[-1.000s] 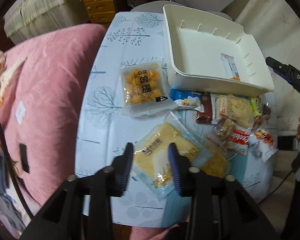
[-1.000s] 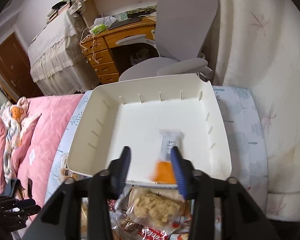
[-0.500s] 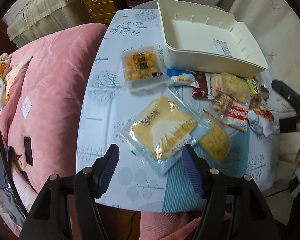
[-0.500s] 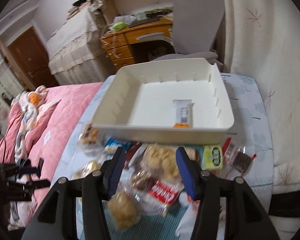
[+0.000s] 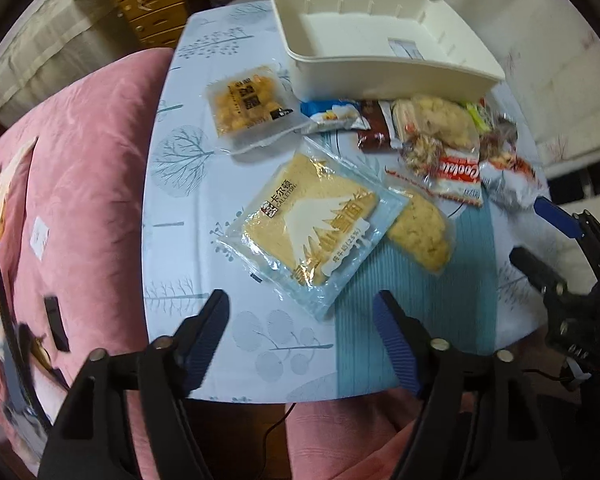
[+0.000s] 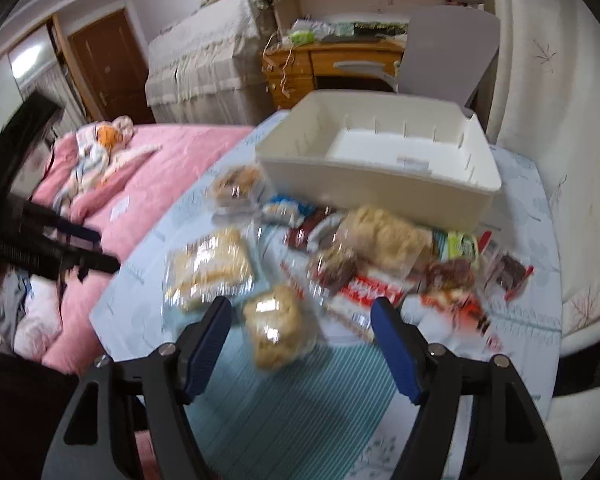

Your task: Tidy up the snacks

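Both grippers spread empty: left gripper [image 5: 302, 318] just short of large bread packet [image 5: 314, 226] mid-table, long axis diagonal toward white bin [image 5: 380, 70] at far edge; right gripper [image 6: 302, 326] over small bun [image 6: 276, 326].

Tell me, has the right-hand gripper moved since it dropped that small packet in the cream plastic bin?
Yes. The right gripper has pulled back from over the cream plastic bin and now hangs open above the loose snacks in front of it.
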